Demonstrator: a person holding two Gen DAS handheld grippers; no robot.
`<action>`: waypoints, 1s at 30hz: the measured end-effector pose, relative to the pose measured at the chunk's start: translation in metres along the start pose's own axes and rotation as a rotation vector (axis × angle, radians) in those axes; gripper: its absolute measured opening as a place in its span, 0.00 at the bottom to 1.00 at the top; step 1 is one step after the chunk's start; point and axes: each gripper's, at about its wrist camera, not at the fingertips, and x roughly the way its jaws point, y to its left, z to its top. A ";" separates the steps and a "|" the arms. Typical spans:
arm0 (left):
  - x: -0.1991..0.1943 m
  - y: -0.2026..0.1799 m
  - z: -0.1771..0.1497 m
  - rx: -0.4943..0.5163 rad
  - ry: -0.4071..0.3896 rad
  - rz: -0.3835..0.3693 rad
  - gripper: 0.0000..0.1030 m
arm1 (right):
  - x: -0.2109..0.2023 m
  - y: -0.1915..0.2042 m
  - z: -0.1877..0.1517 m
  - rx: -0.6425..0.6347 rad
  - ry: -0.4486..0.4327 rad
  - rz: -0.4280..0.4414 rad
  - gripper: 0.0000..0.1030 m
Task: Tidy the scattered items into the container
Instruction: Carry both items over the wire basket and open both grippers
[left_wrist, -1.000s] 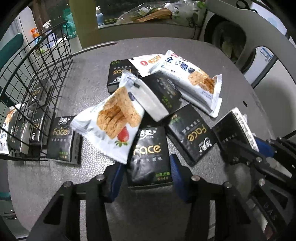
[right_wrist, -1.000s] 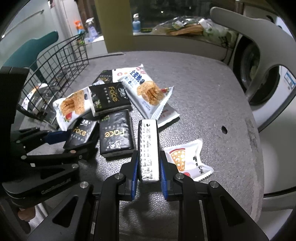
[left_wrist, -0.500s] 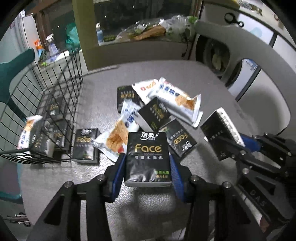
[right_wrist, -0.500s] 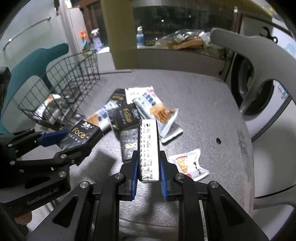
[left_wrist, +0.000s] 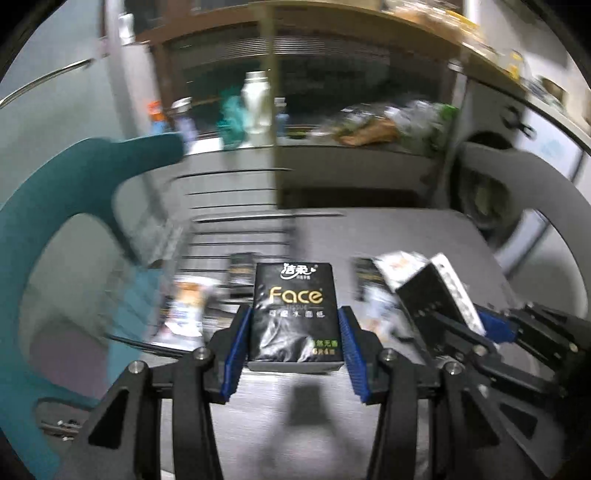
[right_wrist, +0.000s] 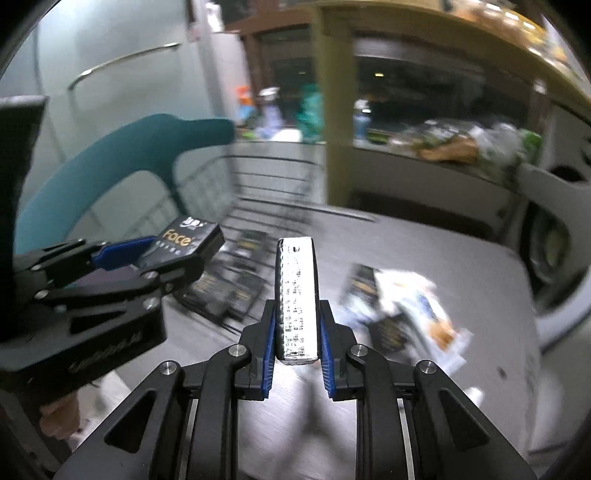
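Both loads up off the surface (right_wrist: 424, 236), mid-carry toward the wire basket (right_wrist: 266, 192) at its left edge. Left gripper (left_wrist: 293, 341) fingers clamped on the flat sides of a black Face tissue pack (left_wrist: 293, 317); right gripper (right_wrist: 297, 341) fingers pinching a second pack (right_wrist: 297, 299) edge-on. Best carried clear over the basket rim, then released low inside, one at a time. More packs and snack bags (right_wrist: 417, 306) left scattered on the surface.
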 end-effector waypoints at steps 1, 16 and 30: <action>0.002 0.016 0.003 -0.016 0.002 0.025 0.50 | 0.006 0.009 0.006 -0.012 -0.003 0.009 0.20; 0.043 0.095 0.010 -0.100 0.074 0.077 0.51 | 0.067 0.068 0.025 -0.041 0.051 0.055 0.22; 0.037 0.091 0.005 -0.116 0.055 0.072 0.64 | 0.063 0.057 0.026 -0.032 0.043 0.024 0.30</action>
